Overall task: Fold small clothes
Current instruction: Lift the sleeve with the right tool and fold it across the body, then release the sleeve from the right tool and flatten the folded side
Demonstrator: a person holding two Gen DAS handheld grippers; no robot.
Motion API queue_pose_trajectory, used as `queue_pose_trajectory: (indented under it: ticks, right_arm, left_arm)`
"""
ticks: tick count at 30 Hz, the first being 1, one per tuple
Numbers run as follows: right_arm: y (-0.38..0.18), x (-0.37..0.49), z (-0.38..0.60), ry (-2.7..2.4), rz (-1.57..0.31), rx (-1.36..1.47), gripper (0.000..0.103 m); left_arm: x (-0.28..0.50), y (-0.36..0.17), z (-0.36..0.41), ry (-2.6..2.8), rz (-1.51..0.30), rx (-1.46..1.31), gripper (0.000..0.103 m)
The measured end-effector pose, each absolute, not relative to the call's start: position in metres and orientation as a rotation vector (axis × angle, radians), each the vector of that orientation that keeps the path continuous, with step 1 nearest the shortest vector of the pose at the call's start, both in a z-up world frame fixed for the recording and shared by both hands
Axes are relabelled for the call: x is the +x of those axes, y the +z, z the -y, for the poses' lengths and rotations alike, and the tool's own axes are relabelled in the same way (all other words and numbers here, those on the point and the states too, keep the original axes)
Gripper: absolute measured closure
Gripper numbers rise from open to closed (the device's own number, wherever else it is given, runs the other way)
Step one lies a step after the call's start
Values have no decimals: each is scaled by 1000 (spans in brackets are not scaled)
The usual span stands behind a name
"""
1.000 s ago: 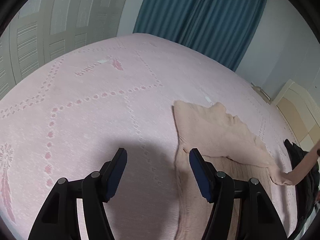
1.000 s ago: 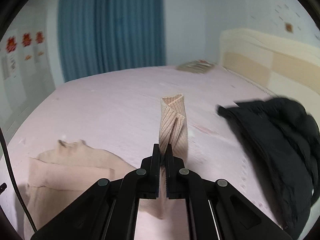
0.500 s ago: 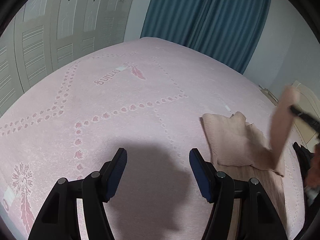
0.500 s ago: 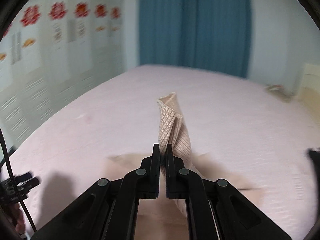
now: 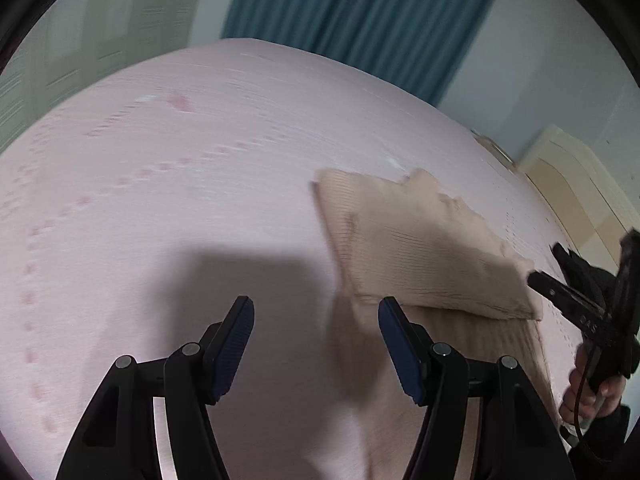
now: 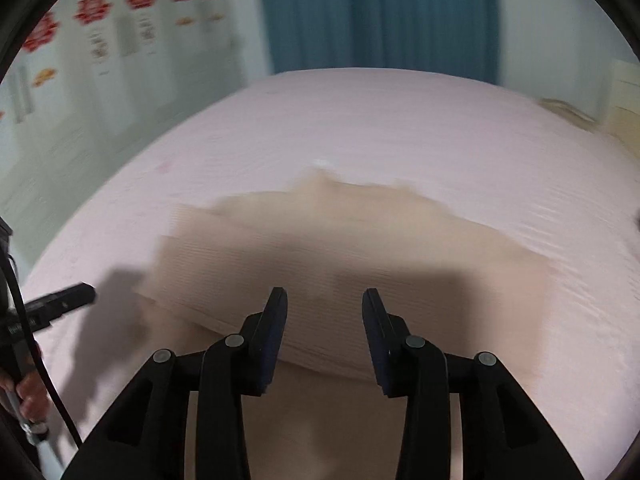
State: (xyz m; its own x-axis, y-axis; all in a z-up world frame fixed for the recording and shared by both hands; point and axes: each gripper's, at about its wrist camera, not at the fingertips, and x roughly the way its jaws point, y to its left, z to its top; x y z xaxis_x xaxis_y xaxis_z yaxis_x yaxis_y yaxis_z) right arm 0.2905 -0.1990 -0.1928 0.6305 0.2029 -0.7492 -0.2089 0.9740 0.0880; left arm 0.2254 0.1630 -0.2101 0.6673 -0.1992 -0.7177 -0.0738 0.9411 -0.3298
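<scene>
The beige garment lies folded over itself on the pink bed. Both the left gripper and right gripper hover spread, holding nothing.

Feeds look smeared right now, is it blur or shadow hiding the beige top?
Left wrist view: bedspread pattern streaked by motion blur, gripper shadow across the beige knit top. Right wrist view: heavier blur, top's edges soft, a dark shadow band over it; fisheye curves the bed.
</scene>
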Motion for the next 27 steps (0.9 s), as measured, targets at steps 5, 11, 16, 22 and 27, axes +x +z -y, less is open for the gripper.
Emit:
queue_pose_trajectory:
  ticks: [5,11,16,22,27]
  right_arm:
    - [-213,272,260,92,-896,28,65]
    - [-240,268,285,87,-983,100,65]
    - [-256,278,290,74,-984,108,65]
    - [-257,288,301,27,-965,167,93]
    - [-261,289,316,16,-976,253,98]
  left_arm:
    - [260,-221,-136,-93,-877,-347,46]
    - [286,-226,-126,-68,-886,-313,57]
    - [295,-229,-130,-60,-885,-336,69]
    - [307,-226,-125,-67,-868,-300,87]
    - [307,-215,-116,-67,-812,-247,89]
